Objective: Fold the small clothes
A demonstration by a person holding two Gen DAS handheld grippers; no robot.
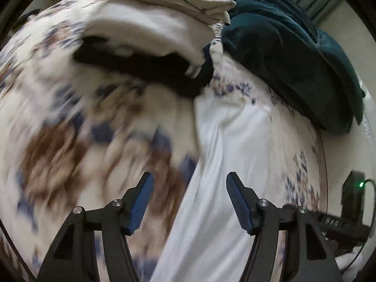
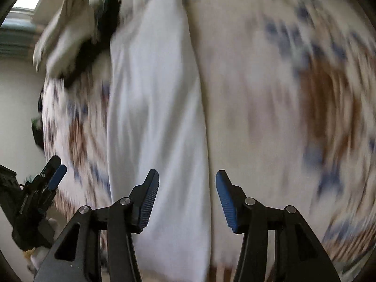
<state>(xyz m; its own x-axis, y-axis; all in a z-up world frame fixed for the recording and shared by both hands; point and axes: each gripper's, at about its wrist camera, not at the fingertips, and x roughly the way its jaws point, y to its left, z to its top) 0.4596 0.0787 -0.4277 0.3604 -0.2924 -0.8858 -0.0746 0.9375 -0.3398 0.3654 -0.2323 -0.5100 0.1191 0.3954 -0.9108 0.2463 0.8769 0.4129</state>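
Both tools hang over the bed, pointing steeply down. The left hand-held gripper [image 1: 189,202] has its blue pads apart with nothing pinched between them; the white cloth below it is not touched. The right hand-held gripper [image 2: 186,199] is just the same, jaws parted and empty.

Under both lies the white garment [image 1: 225,164], drawn out into a long narrow strip on the flowered bedsheet [image 1: 70,141]. It looks already doubled along its length, which would explain why both tools have let go: I judge that one fold is laid and the grips are freed for the next.

Further up the bed sits a small stack of folded pieces, pale cloth [image 1: 150,30] over something black [image 1: 150,68], probably finished items kept out of the working space. Beside them a dark green blanket [image 1: 293,54] is bunched at the edge, pushed aside to leave the sheet open for folding. Everything is smeared by motion blur, so finer detail cannot be told.
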